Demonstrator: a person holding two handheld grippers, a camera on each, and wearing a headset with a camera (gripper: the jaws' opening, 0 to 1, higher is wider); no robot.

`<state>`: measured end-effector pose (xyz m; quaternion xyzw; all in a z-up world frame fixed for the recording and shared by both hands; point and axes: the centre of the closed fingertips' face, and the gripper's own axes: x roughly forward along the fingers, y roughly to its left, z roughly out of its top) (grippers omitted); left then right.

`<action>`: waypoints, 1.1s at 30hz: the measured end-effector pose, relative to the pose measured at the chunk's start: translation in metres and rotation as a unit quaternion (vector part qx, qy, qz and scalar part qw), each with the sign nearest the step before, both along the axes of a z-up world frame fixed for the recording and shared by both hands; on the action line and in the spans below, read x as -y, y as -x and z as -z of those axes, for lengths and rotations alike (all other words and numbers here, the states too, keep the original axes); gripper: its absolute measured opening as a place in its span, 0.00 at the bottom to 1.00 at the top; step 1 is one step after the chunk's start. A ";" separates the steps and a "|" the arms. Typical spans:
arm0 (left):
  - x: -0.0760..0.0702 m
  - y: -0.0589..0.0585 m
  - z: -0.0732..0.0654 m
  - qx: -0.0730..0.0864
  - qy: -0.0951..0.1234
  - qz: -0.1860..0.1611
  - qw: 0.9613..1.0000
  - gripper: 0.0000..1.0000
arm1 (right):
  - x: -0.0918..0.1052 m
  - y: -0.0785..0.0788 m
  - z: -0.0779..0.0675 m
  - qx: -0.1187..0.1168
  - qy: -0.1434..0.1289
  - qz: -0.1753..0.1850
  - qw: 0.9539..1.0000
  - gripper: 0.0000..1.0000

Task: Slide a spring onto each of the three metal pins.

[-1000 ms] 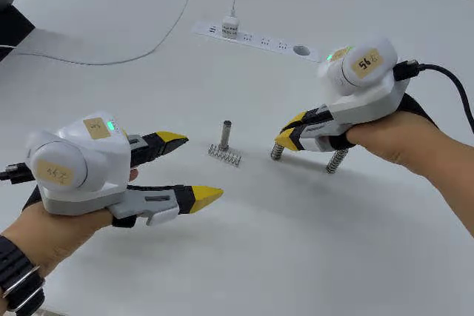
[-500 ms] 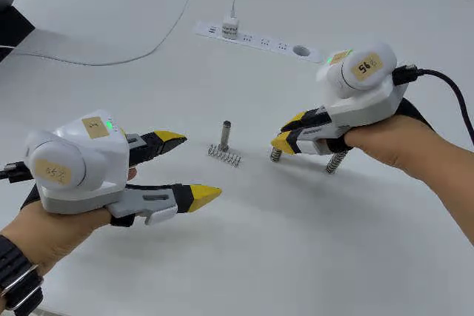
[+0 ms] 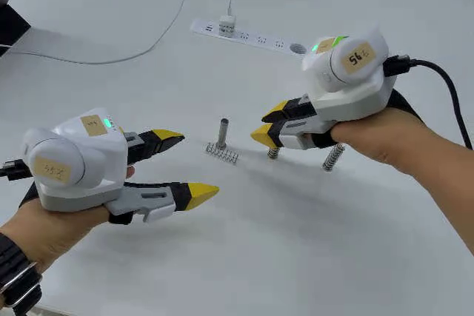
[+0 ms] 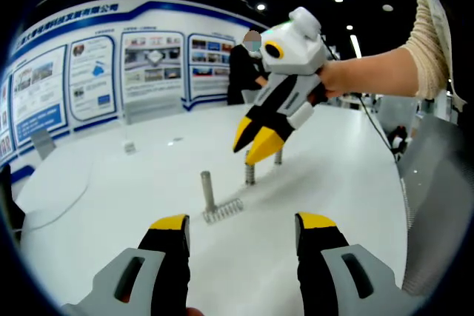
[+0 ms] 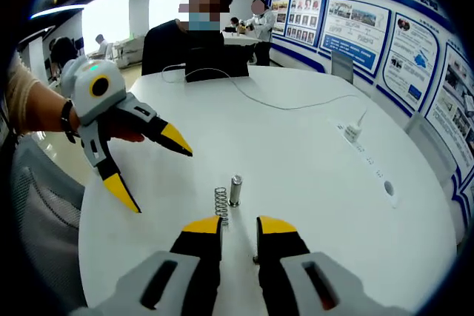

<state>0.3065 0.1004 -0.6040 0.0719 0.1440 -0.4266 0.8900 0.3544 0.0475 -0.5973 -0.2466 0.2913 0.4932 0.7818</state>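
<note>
A bare metal pin [image 3: 223, 133] stands upright mid-table, and a loose spring [image 3: 223, 154] lies flat at its foot. Right of it, two more pins wear springs [image 3: 274, 152] [image 3: 332, 157]. My right gripper [image 3: 265, 123] hovers open and holding nothing above the nearer sprung pin, tips pointing left toward the bare pin. Its own view shows the pin [image 5: 235, 190] and loose spring [image 5: 220, 203] just beyond its jaws. My left gripper [image 3: 185, 164] is wide open at the lower left, aimed at the pin [image 4: 208, 190] and spring [image 4: 224, 211] from a short distance.
A white power strip [image 3: 244, 35] with a plugged charger and a long white cable lies at the back. A dark object [image 3: 11, 12] sits at the far left edge. A person [image 5: 196, 42] sits across the table. A black cable [image 3: 444, 94] trails from my right gripper.
My right gripper has moved left from the two sprung pins toward the bare pin. The left gripper, bare pin and loose spring have stayed put.
</note>
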 end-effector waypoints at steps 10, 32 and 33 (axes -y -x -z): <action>-0.001 0.000 0.000 0.000 -0.005 0.002 1.000 0.58 | -0.016 0.010 0.028 -0.021 0.017 -0.017 0.999 0.18; -0.004 -0.002 0.001 -0.001 -0.005 -0.002 1.000 0.58 | -0.020 0.001 0.061 -0.046 0.048 -0.014 0.998 0.15; -0.005 -0.002 0.001 0.000 -0.005 -0.003 1.000 0.58 | -0.020 0.000 0.062 -0.046 0.049 -0.013 0.998 0.15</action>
